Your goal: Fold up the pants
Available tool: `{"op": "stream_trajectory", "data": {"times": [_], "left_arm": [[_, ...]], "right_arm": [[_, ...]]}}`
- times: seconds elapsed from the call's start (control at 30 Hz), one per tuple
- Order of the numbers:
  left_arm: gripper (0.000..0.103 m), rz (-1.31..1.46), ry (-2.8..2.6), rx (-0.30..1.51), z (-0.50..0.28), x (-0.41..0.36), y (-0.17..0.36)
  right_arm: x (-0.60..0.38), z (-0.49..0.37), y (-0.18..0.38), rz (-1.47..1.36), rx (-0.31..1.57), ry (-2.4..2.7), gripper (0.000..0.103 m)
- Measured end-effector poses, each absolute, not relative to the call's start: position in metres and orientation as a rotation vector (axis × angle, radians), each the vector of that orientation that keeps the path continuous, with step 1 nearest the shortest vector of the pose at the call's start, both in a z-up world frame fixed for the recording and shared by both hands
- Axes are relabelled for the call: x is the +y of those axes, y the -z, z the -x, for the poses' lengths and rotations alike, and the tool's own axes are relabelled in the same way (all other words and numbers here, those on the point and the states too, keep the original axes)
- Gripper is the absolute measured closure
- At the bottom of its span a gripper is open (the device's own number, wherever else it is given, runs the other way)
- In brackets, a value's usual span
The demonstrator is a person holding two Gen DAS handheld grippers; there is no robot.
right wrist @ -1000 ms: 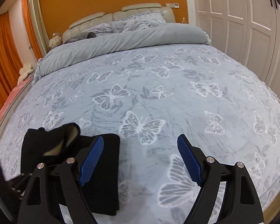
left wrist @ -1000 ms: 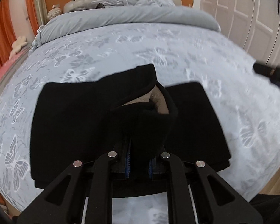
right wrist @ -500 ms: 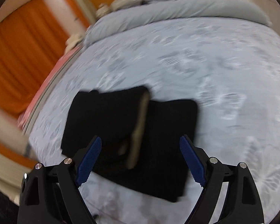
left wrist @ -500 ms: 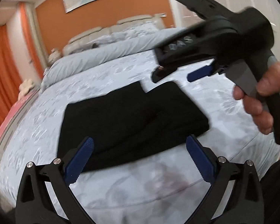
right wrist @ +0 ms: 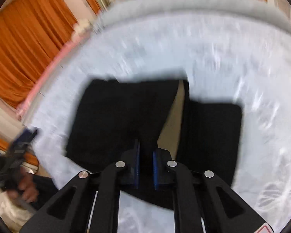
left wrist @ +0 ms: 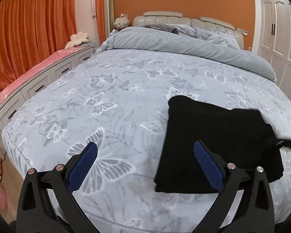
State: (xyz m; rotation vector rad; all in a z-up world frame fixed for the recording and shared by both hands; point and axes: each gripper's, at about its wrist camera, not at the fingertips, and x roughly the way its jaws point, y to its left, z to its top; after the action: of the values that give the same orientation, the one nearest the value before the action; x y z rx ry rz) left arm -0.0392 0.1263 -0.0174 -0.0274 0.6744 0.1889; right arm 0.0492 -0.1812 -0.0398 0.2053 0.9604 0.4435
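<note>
Your left gripper (left wrist: pixel 145 165) stands spread wide with nothing between its blue pads (left wrist: pixel 82 167), hovering over the butterfly-print bedspread (left wrist: pixel 106 106). The folded black pants (left wrist: pixel 219 141) lie on the bedspread at about two o'clock from that gripper, their near edge behind its right finger. Your right gripper (right wrist: pixel 145 165) has just been closing, and its fingers (right wrist: pixel 135 165) are now pinched on the near edge of the pants (right wrist: pixel 126 120), where a tan lining shows at one o'clock. Your left hand (right wrist: pixel 27 190) shows blurred at eight o'clock.
</note>
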Motion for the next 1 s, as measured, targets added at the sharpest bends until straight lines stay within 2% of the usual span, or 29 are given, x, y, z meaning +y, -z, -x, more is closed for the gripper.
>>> {"op": "stream_trajectory", "data": {"times": [0.1, 0.17, 0.2, 0.23, 0.3, 0.33, 0.37, 0.4, 0.5, 0.6, 0.67, 0.73, 0.77, 0.83, 0.87, 1.0], "left_arm": [[0.005, 0.015, -0.180, 0.679, 0.039, 0.125, 0.017], [0.005, -0.011, -0.168, 0.708, 0.033, 0.119, 0.025], [0.005, -0.021, -0.161, 0.730, 0.030, 0.116, 0.030], [0.005, -0.030, -0.145, 0.767, 0.025, 0.112, 0.036], [0.005, -0.025, -0.137, 0.810, 0.020, 0.110, 0.043], [0.005, -0.008, -0.136, 0.814, 0.019, 0.111, 0.043], [0.005, 0.005, -0.140, 0.808, 0.020, 0.113, 0.041], [0.005, 0.013, -0.146, 0.799, 0.020, 0.115, 0.039], [0.005, 0.022, -0.173, 0.781, 0.020, 0.121, 0.037], [0.005, 0.034, -0.183, 0.804, 0.017, 0.124, 0.042], [0.005, 0.045, -0.174, 0.831, 0.013, 0.123, 0.047], [0.005, 0.055, -0.161, 0.842, 0.012, 0.120, 0.049], [0.005, 0.052, -0.158, 0.842, 0.012, 0.118, 0.049], [0.005, 0.031, -0.156, 0.836, 0.012, 0.112, 0.050], [0.005, 0.019, -0.156, 0.834, 0.012, 0.109, 0.050], [0.005, -0.005, -0.152, 0.810, 0.016, 0.104, 0.047]], "right_arm": [[-0.208, -0.025, 0.021, -0.156, 0.900, -0.407, 0.095], [-0.221, -0.038, 0.059, -0.062, 1.009, -0.295, 0.087], [-0.232, -0.052, 0.099, -0.126, 1.154, -0.268, 0.083], [-0.235, -0.056, 0.112, -0.166, 1.197, -0.283, 0.082], [-0.240, -0.055, 0.096, -0.200, 1.141, -0.303, 0.065], [-0.243, -0.052, 0.084, -0.214, 1.105, -0.308, 0.044], [-0.248, -0.046, 0.072, -0.245, 1.058, -0.321, 0.032], [-0.253, -0.038, 0.061, -0.300, 1.018, -0.363, 0.032], [-0.252, -0.026, 0.057, -0.360, 1.052, -0.504, 0.032], [-0.241, -0.027, 0.077, -0.384, 1.144, -0.558, 0.038], [-0.227, -0.033, 0.093, -0.362, 1.212, -0.569, 0.048], [-0.211, -0.036, 0.108, -0.324, 1.256, -0.545, 0.051], [-0.205, -0.037, 0.110, -0.300, 1.250, -0.537, 0.070], [-0.197, -0.038, 0.104, -0.223, 1.220, -0.500, 0.083], [-0.198, -0.033, 0.098, -0.229, 1.204, -0.494, 0.095], [-0.215, -0.011, 0.043, -0.188, 1.045, -0.459, 0.095]]}}
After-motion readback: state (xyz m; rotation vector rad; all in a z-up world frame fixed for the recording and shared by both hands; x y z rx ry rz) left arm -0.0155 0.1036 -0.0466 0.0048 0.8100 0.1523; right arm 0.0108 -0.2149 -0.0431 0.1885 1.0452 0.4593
